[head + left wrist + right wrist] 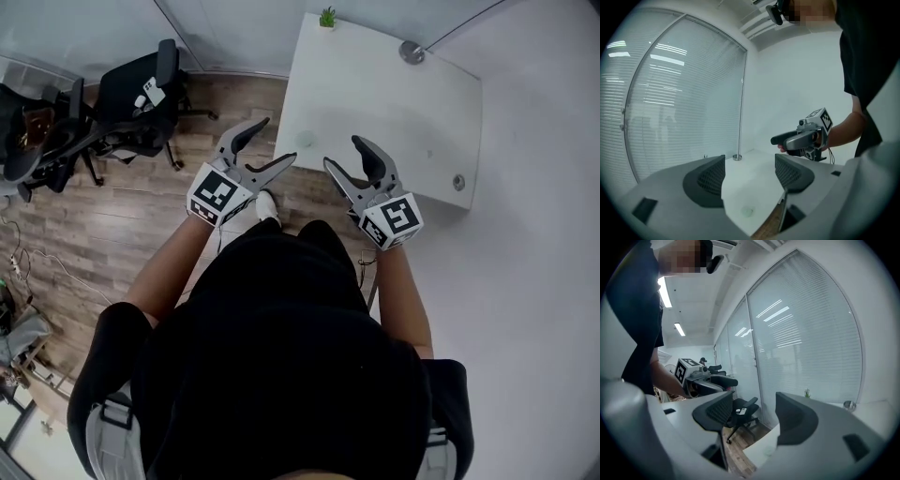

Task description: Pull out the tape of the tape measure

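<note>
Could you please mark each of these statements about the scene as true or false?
1. The left gripper and the right gripper both have their jaws apart, with nothing between them. True.
2. A small green plant stands at the far edge of the white table. True.
3. The two grippers touch each other. False: there is a gap between them.
4. The black office chair stands on carpet. False: it stands on a wood floor.
</note>
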A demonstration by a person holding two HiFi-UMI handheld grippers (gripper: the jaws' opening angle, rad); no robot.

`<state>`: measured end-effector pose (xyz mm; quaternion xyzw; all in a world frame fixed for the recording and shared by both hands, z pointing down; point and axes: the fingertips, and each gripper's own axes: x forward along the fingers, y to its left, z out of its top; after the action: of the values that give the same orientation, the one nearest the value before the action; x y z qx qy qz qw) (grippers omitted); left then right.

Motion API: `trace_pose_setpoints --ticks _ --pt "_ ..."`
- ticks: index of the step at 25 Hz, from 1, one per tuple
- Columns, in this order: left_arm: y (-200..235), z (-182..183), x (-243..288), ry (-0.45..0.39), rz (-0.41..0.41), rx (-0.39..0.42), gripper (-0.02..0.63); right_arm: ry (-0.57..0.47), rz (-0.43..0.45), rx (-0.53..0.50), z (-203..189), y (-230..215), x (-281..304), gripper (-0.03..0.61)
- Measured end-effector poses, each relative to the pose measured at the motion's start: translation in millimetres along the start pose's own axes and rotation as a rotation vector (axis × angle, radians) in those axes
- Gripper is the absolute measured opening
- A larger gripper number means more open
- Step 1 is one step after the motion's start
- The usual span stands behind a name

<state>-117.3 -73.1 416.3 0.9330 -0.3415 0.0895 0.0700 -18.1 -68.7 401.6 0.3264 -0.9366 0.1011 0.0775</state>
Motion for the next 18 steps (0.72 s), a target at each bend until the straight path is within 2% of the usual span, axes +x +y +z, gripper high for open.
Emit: trace_pose_setpoints --ticks 6,11,18 --pt "16.4 -21.6 16.1 0.054 -0.078 0.026 0.333 0.022 -0.066 0.044 -17.0 -12.4 9.9 0.267" --pt "11.9 -29.8 37.2 0.038 -0.165 0.130 0.333 0.023 -0.056 0.083 -35.6 -29.8 19.5 0.264" --pt "10.3 -73.0 69.9 0.141 -0.260 0.183 0.333 0.080 -0.042 0.110 -73.7 -55.4 37.1 0.256"
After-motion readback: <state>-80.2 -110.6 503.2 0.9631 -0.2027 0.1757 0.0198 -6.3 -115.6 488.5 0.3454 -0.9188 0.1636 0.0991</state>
